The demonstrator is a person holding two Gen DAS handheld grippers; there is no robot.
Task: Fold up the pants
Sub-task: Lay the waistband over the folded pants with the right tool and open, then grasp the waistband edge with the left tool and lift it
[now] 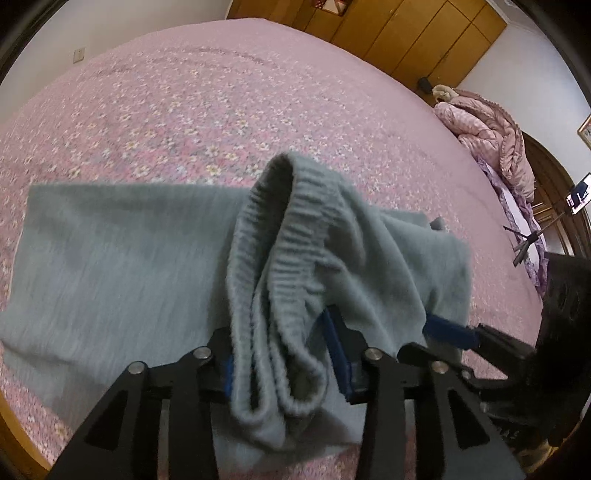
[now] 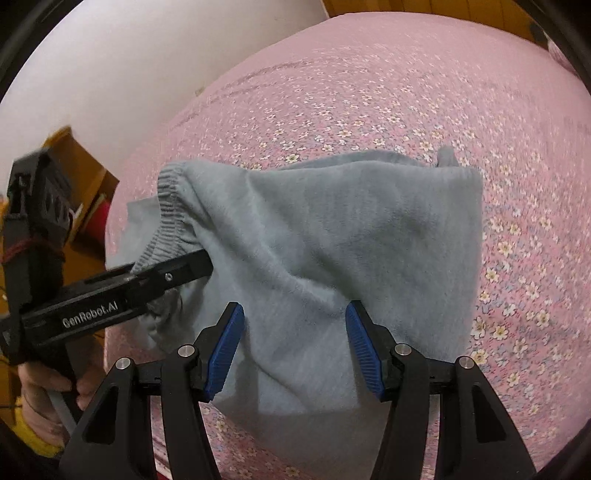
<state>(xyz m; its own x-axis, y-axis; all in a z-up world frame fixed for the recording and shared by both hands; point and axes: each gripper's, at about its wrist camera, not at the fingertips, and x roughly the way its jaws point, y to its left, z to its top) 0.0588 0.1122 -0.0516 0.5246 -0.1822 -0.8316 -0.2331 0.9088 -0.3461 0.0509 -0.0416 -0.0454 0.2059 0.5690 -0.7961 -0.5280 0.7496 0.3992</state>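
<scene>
Pants (image 1: 122, 251) of soft grey-green knit lie on a pink flowered bedspread (image 1: 192, 110), one part spread flat toward the left of the left wrist view and the waist end lifted up off the bed. Their ribbed elastic waistband (image 1: 291, 236) stands in a tall loop right in front of the left gripper (image 1: 284, 350), and its bunched lower end sits between the blue pads — the jaws stand partly apart around that bundle, though whether the pads actually press on it cannot be told.

In the right wrist view the right gripper (image 2: 295, 343) has its blue pads (image 2: 227, 347) about half apart, with the fabric draped between and over them; the pads show bare on their inner faces, apart from the cloth. The left gripper enters that view from the left, its black fingers pushed into the cloth just under the waistband, with a person's hand (image 2: 44, 398) on its handle.

A crumpled pink quilt (image 1: 491, 136) sits at the bed's far right edge, wooden wardrobe doors (image 1: 413, 33) beyond.
</scene>
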